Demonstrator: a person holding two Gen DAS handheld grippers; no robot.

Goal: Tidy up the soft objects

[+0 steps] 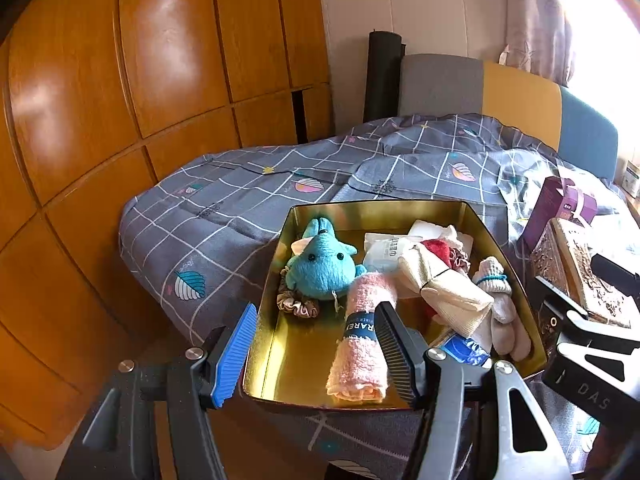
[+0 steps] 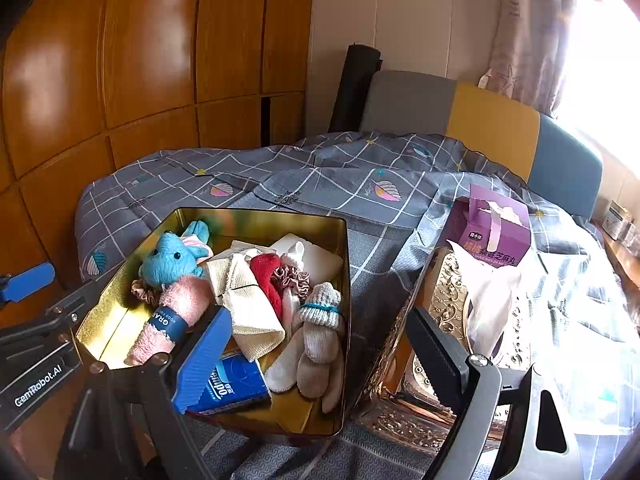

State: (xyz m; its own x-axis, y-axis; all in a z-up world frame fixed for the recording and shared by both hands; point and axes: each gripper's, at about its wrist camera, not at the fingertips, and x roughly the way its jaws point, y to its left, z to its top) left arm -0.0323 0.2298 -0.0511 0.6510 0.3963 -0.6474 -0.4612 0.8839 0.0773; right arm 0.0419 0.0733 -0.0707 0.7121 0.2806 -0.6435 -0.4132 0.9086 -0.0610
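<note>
A gold tin box (image 1: 276,248) (image 2: 344,240) sits on the bed. It holds a blue plush toy (image 1: 320,266) (image 2: 172,258), a rolled pink towel (image 1: 362,344) (image 2: 176,312), a cream cloth (image 1: 444,288) (image 2: 248,304), grey-white gloves (image 1: 498,292) (image 2: 320,332), scrunchies (image 1: 296,306) (image 2: 290,280), a red cloth (image 2: 266,276) and a blue tissue pack (image 2: 236,384). My left gripper (image 1: 316,356) is open and empty, its fingers astride the tin's near left corner. My right gripper (image 2: 320,372) is open and empty above the tin's near right corner.
A purple carton (image 2: 492,232) (image 1: 560,204) and an ornate patterned box (image 2: 444,300) (image 1: 580,272) with a white plastic bag (image 2: 488,300) lie right of the tin. Grey checked bedding (image 2: 320,184) covers the bed. Wooden wardrobe doors (image 1: 120,80) stand to the left.
</note>
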